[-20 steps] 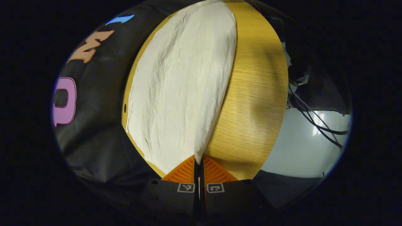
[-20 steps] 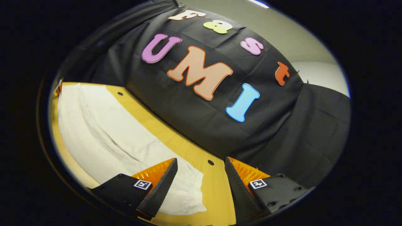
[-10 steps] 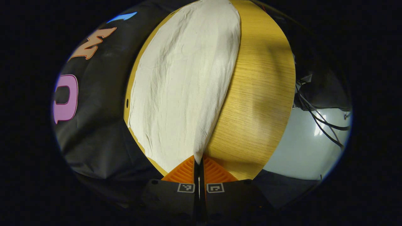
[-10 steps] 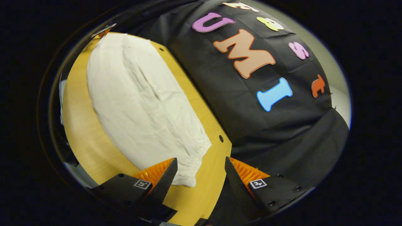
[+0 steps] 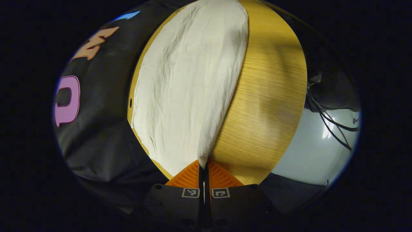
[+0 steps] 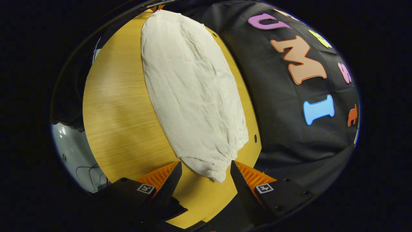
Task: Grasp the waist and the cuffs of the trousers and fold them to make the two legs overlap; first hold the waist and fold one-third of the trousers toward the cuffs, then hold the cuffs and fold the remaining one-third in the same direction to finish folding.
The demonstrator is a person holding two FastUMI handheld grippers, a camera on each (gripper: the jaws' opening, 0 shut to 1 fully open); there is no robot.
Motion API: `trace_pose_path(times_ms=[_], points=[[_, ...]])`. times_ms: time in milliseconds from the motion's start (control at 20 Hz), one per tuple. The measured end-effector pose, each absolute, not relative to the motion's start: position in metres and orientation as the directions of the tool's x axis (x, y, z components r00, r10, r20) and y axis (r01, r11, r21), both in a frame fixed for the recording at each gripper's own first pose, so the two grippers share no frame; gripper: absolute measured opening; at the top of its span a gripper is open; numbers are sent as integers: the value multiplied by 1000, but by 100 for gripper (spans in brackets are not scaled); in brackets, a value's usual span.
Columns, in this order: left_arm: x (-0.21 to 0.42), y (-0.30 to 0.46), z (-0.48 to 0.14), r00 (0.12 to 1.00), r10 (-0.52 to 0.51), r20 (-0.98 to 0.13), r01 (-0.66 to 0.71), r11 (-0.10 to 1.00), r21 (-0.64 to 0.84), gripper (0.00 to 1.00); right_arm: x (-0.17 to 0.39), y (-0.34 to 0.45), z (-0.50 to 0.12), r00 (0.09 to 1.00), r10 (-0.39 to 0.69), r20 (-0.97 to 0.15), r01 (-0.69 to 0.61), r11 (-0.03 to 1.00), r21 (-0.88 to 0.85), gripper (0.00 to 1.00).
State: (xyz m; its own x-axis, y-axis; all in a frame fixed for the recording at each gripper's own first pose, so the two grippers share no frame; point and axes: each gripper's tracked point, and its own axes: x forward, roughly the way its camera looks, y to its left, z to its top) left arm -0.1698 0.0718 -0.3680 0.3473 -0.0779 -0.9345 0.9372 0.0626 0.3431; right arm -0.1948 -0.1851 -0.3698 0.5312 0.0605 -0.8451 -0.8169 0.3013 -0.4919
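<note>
Wooden table (image 6: pixel 119 106) under trousers (image 6: pixel 193 93), lengthwise away from both grippers.

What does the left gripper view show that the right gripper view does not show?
Left gripper view: the left gripper shut on a corner of the white cloth trousers, and black cables beside the table. Right gripper view: the right gripper open, with the trousers' gathered end between its fingers, not pinched. Both: the trousers lying flat on the light wooden table.

The trousers (image 5: pixel 190 83) lie lengthwise on the worktop (image 5: pixel 267 96), nearer its wall-side edge. The left tongs (image 5: pixel 203 167) pinch one end; the right tongs (image 6: pixel 206 169) straddle the other end, apart.
</note>
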Motion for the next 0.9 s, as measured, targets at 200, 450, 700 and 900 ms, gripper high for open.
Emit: trace_pose_path(times_ms=[200,450,700,900], points=[[-170,72,-367,348,-65,-935,937,65,344,0,-195,-184,-383,486,68,-872,-857,236,-459,89],[-172,73,-367,348,-57,-936,936,83,343,0,-171,-183,-398,495,52,-868,-849,242,-469,86],[-172,73,-367,343,-40,-938,935,111,337,0,-177,-177,-416,478,42,-878,-866,193,-462,28],[-161,78,-359,381,-5,-924,911,169,375,0,-171,-178,-406,505,52,-861,-846,230,-482,7]])
